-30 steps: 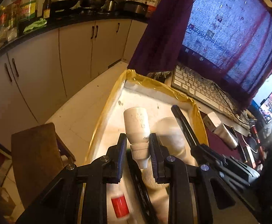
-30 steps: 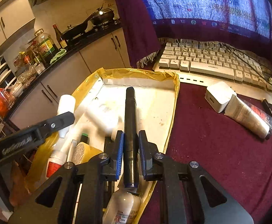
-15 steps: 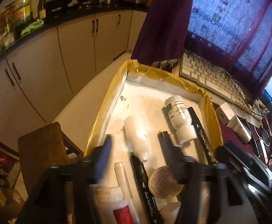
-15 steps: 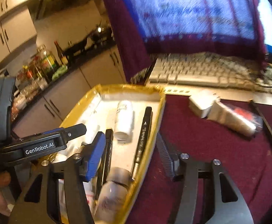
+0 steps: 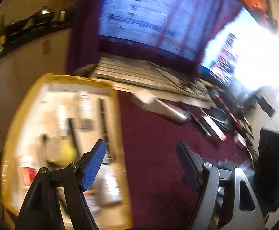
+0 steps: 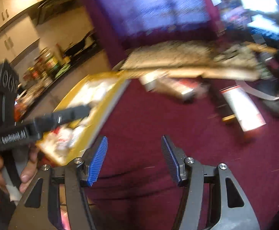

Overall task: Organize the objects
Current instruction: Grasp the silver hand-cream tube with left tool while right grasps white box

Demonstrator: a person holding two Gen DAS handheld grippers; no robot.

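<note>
A yellow-rimmed tray (image 5: pixel 118 115) lies at the left, blurred. It holds white bottles (image 5: pixel 84 103), black markers (image 5: pixel 103 118) and a red-labelled bottle (image 5: pixel 27 172). My left gripper (image 5: pixel 140 145) hangs over the tray's right rim and the maroon cloth (image 5: pixel 158 134); its jaws are opening with nothing between them. My right gripper (image 6: pixel 134 140) is open and empty above the maroon cloth (image 6: pixel 149 118), to the right of the tray (image 6: pixel 108 103). The right wrist view shows the left gripper's black finger (image 6: pixel 63 115) over the tray, held by a hand (image 6: pixel 26 172).
A keyboard (image 5: pixel 139 72) and a cloth-draped monitor (image 5: pixel 149 19) stand behind the cloth. A white box (image 5: pixel 143 95), a tube (image 5: pixel 168 111) and a red-and-white pack (image 6: pixel 242 107) lie on the cloth with cables and small items at the right. Kitchen cabinets (image 6: pixel 15 38) are at the left.
The left gripper let go of the white bottle and the right let go of the black marker; both now lie in the tray. Both grippers opened and swung right over the maroon cloth.
</note>
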